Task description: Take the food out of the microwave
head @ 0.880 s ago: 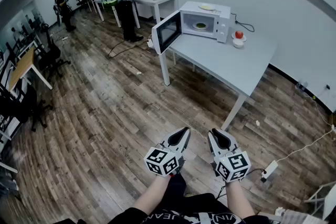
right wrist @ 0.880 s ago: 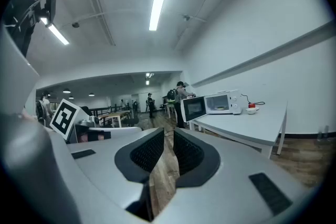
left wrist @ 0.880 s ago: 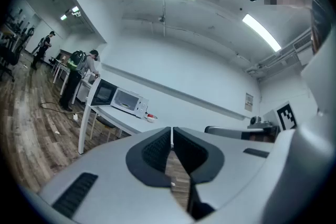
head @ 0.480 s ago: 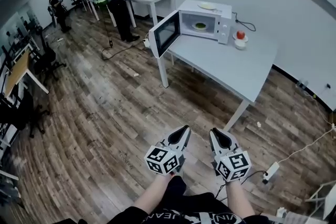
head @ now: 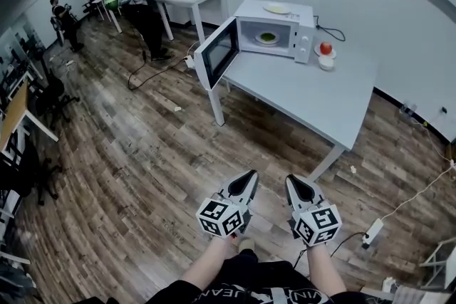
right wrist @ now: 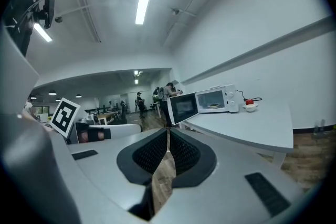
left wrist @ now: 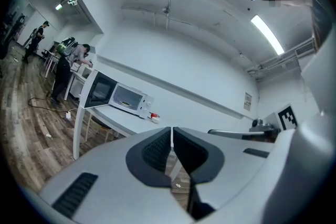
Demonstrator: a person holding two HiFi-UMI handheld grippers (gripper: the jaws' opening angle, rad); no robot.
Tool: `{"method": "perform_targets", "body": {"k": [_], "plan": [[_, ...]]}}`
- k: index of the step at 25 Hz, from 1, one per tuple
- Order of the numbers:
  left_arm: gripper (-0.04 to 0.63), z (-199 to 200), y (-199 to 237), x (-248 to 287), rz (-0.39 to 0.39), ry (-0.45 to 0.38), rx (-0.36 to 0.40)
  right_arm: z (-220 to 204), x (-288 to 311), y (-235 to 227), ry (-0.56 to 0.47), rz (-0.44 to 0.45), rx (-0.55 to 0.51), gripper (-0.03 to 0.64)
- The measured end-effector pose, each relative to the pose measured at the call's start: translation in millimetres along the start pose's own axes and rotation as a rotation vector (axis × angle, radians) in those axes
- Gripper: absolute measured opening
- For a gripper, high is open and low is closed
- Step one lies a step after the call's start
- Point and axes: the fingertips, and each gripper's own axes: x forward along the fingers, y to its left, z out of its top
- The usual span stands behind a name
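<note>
Showing only faintly inside the open microwave (head: 304, 38), green food (head: 268, 37)

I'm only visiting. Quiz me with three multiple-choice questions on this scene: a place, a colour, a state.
1. Where is the green food?
A) on the floor
B) inside the microwave
C) on a chair
2. What colour is the item in the small bowl beside the microwave?
A) red
B) blue
C) black
3. The microwave's door is:
A) shut
B) missing
C) open

1 B: it sits in the lit cavity.
2 A: the head view shows it red.
3 C: the door is swung out from the front.
</note>
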Motion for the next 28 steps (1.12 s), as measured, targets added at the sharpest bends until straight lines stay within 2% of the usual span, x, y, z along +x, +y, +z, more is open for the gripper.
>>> {"method": "perform_targets", "body": {"k": [8,16,22,28], "plan": [[0.020,9.8,38.9,17.3,-0.027,0.012,0.003,2.5,36.5,-6.3,-0.009,-0.042,-0.001,0.043],[0.020,7.0,59.7,36.7,-0.024,0.028,-0.026,-0.6,53.7,-37.8,0.016,-0.089,0.034,0.043],[0.020,17.4,88.7,64.3,0.007,0.024,-0.012,2.1,94.8,-67.2,0.014,-0.082,0.058,0.043],[0.020,40.6,122.1,103.4,0.033,0.010,-0.002,26.2,148.7,-87.4,0.008,-0.030,0.026,0.043]]}}
